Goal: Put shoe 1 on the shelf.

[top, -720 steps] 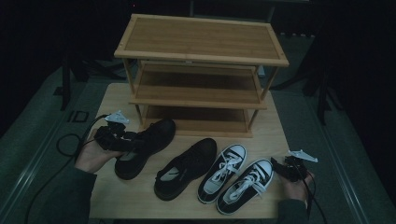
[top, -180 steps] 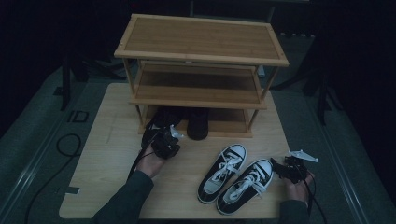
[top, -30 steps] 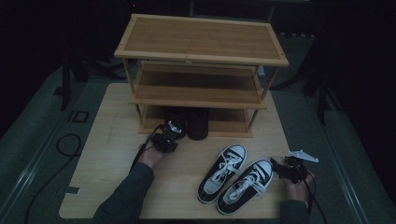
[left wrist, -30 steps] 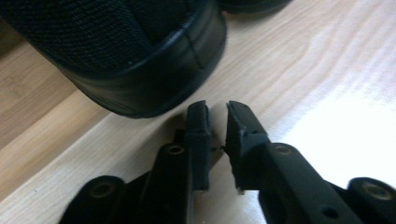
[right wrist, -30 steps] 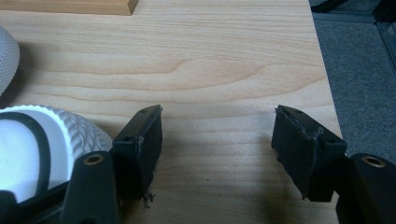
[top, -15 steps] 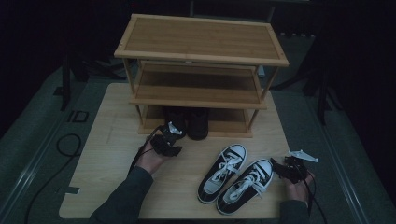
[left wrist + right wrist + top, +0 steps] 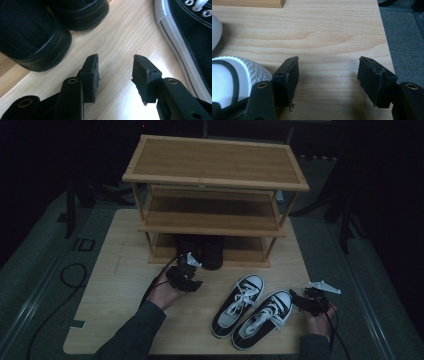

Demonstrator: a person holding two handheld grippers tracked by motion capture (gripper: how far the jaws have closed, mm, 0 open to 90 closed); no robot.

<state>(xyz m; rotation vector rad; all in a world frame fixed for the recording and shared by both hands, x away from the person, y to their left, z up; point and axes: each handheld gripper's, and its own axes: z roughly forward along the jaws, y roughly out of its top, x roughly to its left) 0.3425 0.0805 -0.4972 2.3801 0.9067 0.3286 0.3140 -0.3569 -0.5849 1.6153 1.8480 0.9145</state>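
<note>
A pair of black shoes (image 7: 202,251) stands on the bottom shelf of the three-tier wooden rack (image 7: 215,175). My left gripper (image 7: 186,272) hovers just in front of them, over the table. Its jaws have just been opening and are open, with only bare wood between the pads (image 7: 115,72). The black shoes (image 7: 32,37) lie beyond its tips and a sneaker (image 7: 190,37) is off to one side. Two black-and-white sneakers (image 7: 239,304) lie side by side on the table. My right gripper (image 7: 298,299) is open (image 7: 328,67) beside the right sneaker's white toe (image 7: 229,75).
The light wooden table (image 7: 125,270) has its right edge close to the right gripper, with grey floor (image 7: 404,30) beyond it. The rack's two upper shelves are bare. A black cable (image 7: 75,275) trails off the left side.
The left gripper has drawn back a little from the black shoes and risen, leaving them on the bottom shelf. The right hand and the sneakers have not moved.
</note>
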